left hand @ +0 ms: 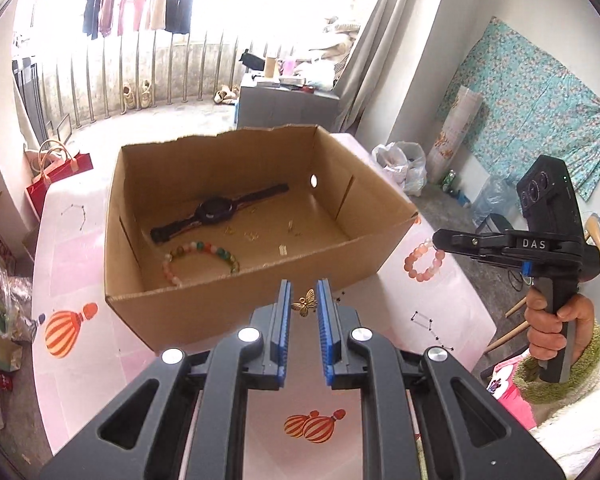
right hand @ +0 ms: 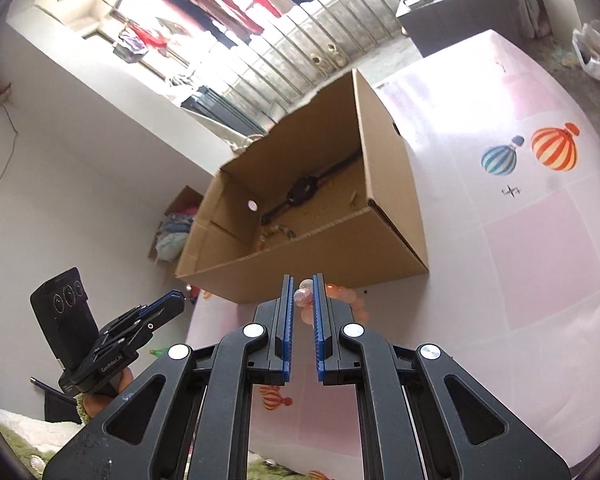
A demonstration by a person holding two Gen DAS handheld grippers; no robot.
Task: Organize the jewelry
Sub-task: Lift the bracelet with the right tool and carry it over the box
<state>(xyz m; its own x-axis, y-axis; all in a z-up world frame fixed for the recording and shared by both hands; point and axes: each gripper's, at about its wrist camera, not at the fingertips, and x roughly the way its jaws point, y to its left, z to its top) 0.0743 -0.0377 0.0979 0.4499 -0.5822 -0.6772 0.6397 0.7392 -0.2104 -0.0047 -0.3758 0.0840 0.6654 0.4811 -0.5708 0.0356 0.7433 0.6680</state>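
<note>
Holding a black watch (left hand: 214, 211), a multicoloured bead bracelet (left hand: 198, 258) and small gold pieces (left hand: 252, 234): open cardboard box (left hand: 236, 292). Clamped on a gold butterfly charm (left hand: 305, 301), left gripper (left hand: 304, 300); pinching a pink bead bracelet (left hand: 424, 260) beside the box, right gripper (right hand: 302, 300).

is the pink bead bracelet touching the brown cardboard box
Apart. The left wrist view shows the pink bead bracelet hanging from the right gripper, right of the brown cardboard box, with tablecloth visible between them.

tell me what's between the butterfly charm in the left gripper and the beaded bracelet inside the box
Only the cardboard box's near wall, seen in the left wrist view: the butterfly charm sits outside it, the multicolour bracelet inside.
</note>
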